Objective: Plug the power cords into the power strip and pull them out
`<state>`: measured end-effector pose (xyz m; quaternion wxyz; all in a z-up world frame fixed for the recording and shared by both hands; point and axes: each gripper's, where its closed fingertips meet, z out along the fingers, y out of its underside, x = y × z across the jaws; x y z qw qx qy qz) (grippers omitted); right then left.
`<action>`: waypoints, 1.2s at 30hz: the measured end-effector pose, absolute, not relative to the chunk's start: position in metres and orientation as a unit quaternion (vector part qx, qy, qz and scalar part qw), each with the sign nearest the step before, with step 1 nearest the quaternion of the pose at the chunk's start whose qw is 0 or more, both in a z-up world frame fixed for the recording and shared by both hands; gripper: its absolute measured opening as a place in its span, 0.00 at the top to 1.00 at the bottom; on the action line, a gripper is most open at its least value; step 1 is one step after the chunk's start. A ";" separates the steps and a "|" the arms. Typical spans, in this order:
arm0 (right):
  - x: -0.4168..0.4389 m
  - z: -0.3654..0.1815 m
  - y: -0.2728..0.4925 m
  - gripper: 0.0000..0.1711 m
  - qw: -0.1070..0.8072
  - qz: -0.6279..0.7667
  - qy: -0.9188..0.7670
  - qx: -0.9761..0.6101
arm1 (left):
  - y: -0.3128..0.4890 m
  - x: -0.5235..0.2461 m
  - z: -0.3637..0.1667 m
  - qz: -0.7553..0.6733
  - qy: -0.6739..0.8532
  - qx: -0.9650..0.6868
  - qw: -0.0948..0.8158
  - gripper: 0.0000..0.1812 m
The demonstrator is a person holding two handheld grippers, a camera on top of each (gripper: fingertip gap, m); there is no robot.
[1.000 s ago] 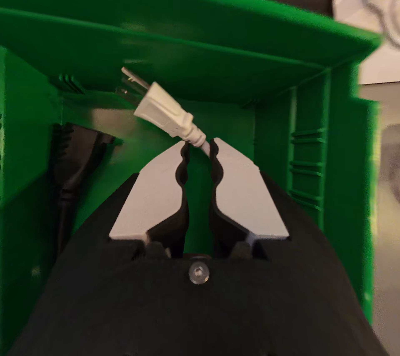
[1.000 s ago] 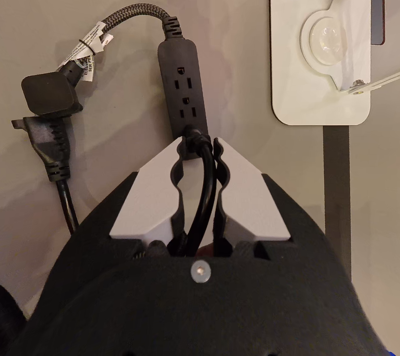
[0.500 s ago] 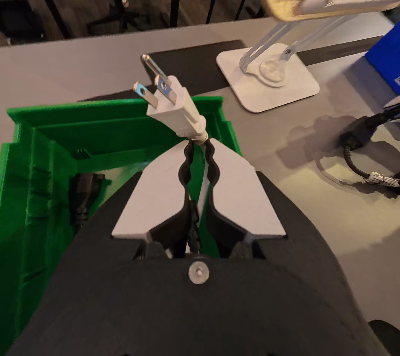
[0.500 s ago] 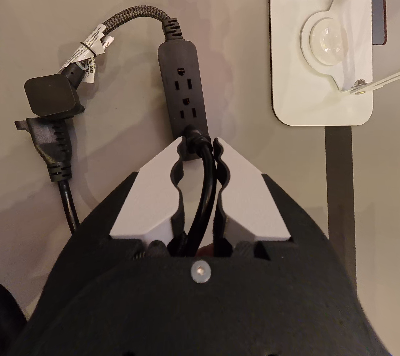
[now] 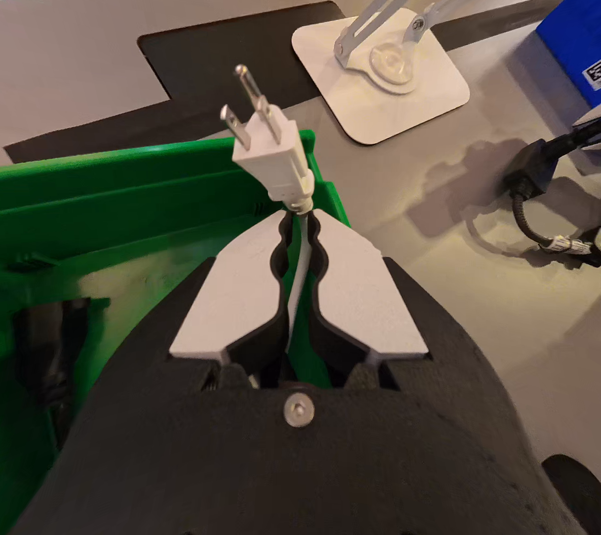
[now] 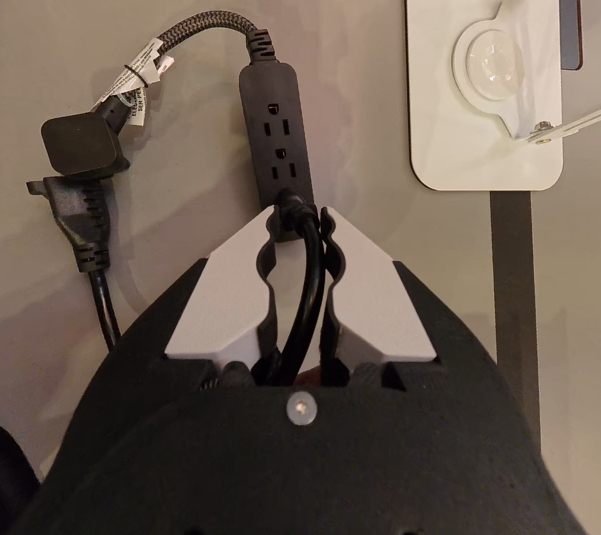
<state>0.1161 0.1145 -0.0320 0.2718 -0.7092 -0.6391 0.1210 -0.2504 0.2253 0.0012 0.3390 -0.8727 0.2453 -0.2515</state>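
The white plug [image 5: 273, 158], clamped at its cord by the left gripper [image 5: 299, 220], has been lifted out of the green bin [image 5: 130, 194]. Centre frame, the right gripper [image 6: 297, 217] stays clamped on the black plug [image 6: 291, 204], seated in the power strip [image 6: 276, 135]; two outlets await insertion.

White plug [image 5: 273, 161] with silver prongs, on a pale grey-white cord [image 5: 300, 262], up over a bright green bin [image 5: 130, 194]. Black plug [image 5: 48, 353] down in the bin's near left. The left gripper [image 5: 299, 217] shows white fingers [image 5: 240, 288] on a black body. Grey table [image 5: 455, 259] with a dark inlay [image 5: 211, 57]; white lamp base [image 5: 383, 103] far right, blue box [image 5: 579, 41] beyond it. Black power strip [image 6: 274, 129], its cable [image 6: 208, 21] braided black and grey with white tags [image 6: 140, 80]. Glossy black cord [image 6: 309, 275] between the right gripper's [image 6: 297, 213] white fingers [image 6: 234, 291].
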 end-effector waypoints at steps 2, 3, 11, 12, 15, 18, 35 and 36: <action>0.116 -0.032 0.115 0.87 0.272 0.124 -0.639 -0.709 | 0.229 -0.245 -0.003 -0.278 0.246 -0.867 0.333 0.96; 0.116 -0.032 0.115 0.87 0.273 0.125 -0.639 -0.709 | 0.229 -0.242 -0.005 -0.293 0.246 -0.864 0.326 0.96; 0.115 -0.032 0.114 0.87 0.275 0.131 -0.642 -0.704 | 0.237 -0.223 -0.012 -0.369 0.229 -0.845 0.311 0.88; 0.115 -0.032 0.114 0.87 0.275 0.132 -0.642 -0.704 | 0.237 -0.222 -0.013 -0.376 0.229 -0.843 0.307 0.89; 0.115 -0.032 0.114 0.87 0.275 0.133 -0.643 -0.703 | 0.236 -0.216 -0.016 -0.381 0.237 -0.847 0.287 0.82; 0.113 -0.032 0.114 0.87 0.276 0.134 -0.643 -0.702 | 0.234 -0.208 -0.017 -0.385 0.252 -0.843 0.280 0.92; 0.113 -0.032 0.115 0.87 0.276 0.132 -0.644 -0.701 | 0.228 -0.243 0.100 -0.334 0.255 -0.746 0.517 0.93; 0.113 -0.032 0.114 0.87 0.276 0.133 -0.644 -0.701 | 0.225 -0.248 0.112 -0.342 0.246 -0.732 0.535 0.93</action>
